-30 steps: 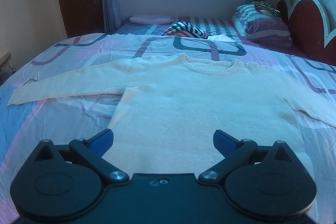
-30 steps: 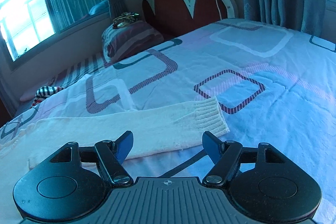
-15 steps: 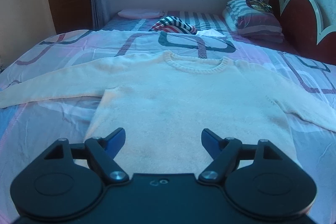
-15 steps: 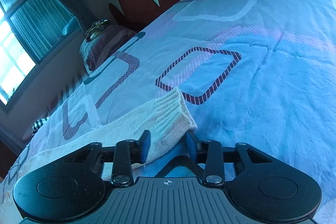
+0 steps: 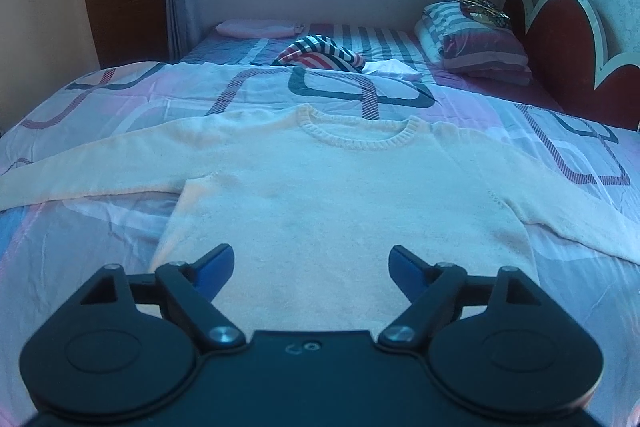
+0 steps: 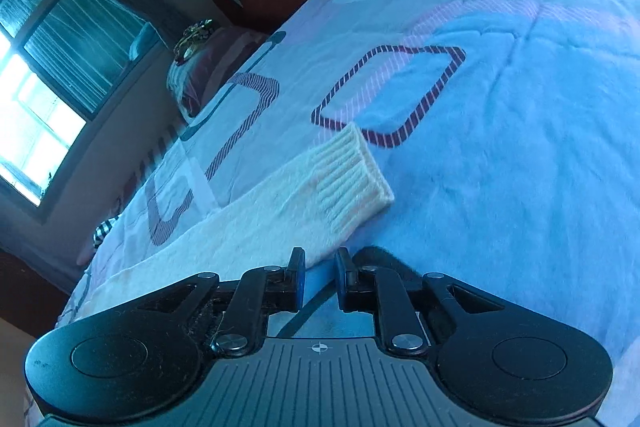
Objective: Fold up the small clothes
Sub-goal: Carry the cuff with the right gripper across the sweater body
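Sweater [image 5: 320, 195] lies flat on the bed [image 5: 100, 99], sleeves spread left and right; pillow [image 5: 476, 43] sits behind it, against the headboard [image 5: 560, 47].

We see a cream knitted sweater [image 5: 320, 195] spread flat on the bed, front up, its ribbed round collar toward the far side and its hem nearest us. Both sleeves stretch straight out to the sides, so the garment is fully unfolded. The end of one sleeve [image 6: 256, 223] lies across the patterned cover, its ribbed cuff [image 6: 352, 179] slightly raised and rumpled, the edge of the sleeve's knit nearest us.
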`<state>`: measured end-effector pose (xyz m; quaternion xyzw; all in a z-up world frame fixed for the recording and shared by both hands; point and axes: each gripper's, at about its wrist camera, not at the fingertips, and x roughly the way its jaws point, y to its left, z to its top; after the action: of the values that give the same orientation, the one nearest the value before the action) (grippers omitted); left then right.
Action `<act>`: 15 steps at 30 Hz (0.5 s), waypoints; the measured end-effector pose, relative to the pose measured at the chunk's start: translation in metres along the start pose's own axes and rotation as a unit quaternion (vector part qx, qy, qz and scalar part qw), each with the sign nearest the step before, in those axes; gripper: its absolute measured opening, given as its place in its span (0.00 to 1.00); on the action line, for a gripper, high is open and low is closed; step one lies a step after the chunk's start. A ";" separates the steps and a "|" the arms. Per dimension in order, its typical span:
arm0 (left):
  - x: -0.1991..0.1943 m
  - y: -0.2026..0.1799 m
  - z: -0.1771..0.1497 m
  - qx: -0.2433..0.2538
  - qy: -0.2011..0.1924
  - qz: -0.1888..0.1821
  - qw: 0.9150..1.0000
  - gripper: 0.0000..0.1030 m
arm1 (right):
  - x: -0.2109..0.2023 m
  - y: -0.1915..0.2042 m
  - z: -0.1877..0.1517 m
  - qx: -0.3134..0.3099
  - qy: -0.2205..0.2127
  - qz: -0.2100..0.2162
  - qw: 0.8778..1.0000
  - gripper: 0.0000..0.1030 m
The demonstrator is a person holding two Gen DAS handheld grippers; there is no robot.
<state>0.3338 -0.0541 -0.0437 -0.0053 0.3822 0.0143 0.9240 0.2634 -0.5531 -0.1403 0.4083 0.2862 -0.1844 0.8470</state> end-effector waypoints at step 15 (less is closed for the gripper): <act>0.013 0.011 0.002 0.015 0.031 0.003 0.999 0.88 | -0.006 -0.004 0.034 -0.018 -0.061 -0.036 0.997 0.02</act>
<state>0.3441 -0.0432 -0.0516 0.0093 0.4107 0.0113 0.9117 0.2683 -0.5823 -0.1213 0.3706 0.2516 -0.2347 0.8627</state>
